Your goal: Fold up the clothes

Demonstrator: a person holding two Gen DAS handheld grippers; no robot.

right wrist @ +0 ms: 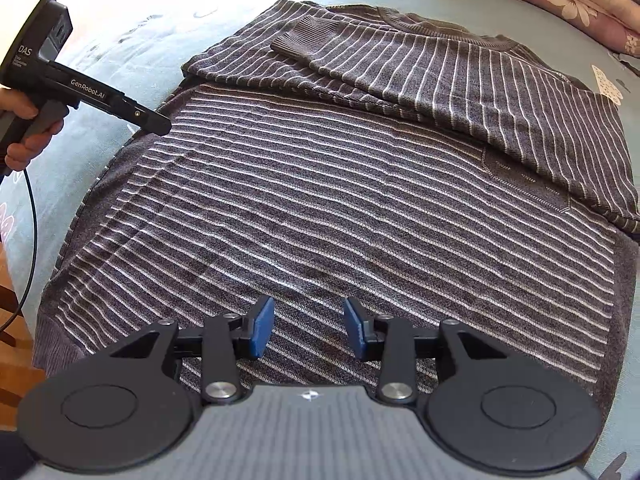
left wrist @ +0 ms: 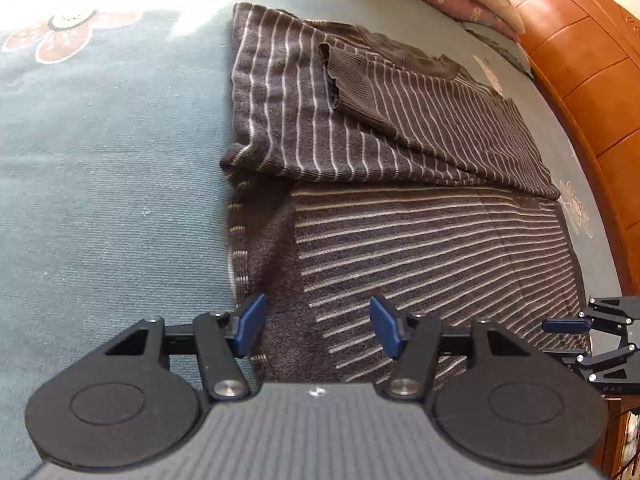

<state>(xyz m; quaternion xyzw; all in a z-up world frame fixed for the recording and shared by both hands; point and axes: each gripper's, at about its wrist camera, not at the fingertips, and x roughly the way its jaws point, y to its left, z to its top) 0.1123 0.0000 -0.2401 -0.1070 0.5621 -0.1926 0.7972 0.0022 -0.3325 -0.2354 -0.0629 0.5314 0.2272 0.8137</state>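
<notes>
sweater (right wrist: 320,200) lies flat on the bed (left wrist: 100,180), both sleeves already folded across the chest (hem fold left). left gripper (left wrist: 318,330) and right gripper (right wrist: 309,328) hover parted, holding nothing.

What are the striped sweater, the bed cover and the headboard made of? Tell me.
Striped sweater: seemingly knitted wool or cotton blend, matte and fuzzy, with a ribbed cuff and collar.
Bed cover: woven cloth, matte, with a visible thread grain and a printed flower pattern.
Headboard: probably varnished wood, orange-brown, glossy panels catching light.
</notes>
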